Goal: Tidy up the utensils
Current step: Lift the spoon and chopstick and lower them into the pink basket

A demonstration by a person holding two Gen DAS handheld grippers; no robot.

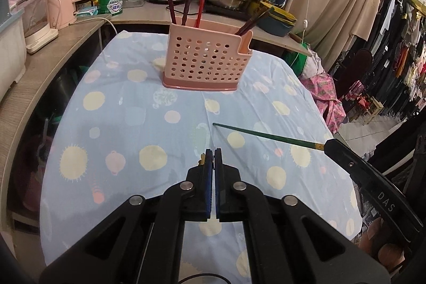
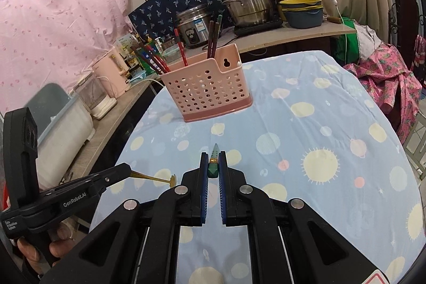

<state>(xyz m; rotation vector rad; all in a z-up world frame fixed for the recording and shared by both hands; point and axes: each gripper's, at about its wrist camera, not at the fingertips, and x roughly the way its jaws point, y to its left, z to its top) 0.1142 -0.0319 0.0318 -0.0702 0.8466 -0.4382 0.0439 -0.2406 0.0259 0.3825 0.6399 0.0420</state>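
Over a tabletop [image 1: 127, 124] draped in a pale blue cloth with cream dots, I hold one utensil in each set of fingers, both lifted clear of the cloth. My left fingers [image 1: 213, 154] are pressed together on the thin handle of a small brass-coloured utensil [image 2: 157, 178], which the right wrist view shows jutting sideways from their tip; its flared end is too small to tell fork from spoon. My right fingers [image 2: 213, 159] pinch the thick decorated end of a long green chopstick [image 1: 266, 135], whose slim point reaches out across the cloth. Further back on the tabletop stands the pink perforated plastic utensil holder [image 1: 205, 57], already stocked with several dark red and brown chopsticks [image 1: 186, 1] leaning in its compartments. No other loose utensil shows on the cloth in either view, so the sorting looks nearly done: by my reckoning these two pieces are the last in sight, and what is left is to carry each to the holder and drop it into a compartment.
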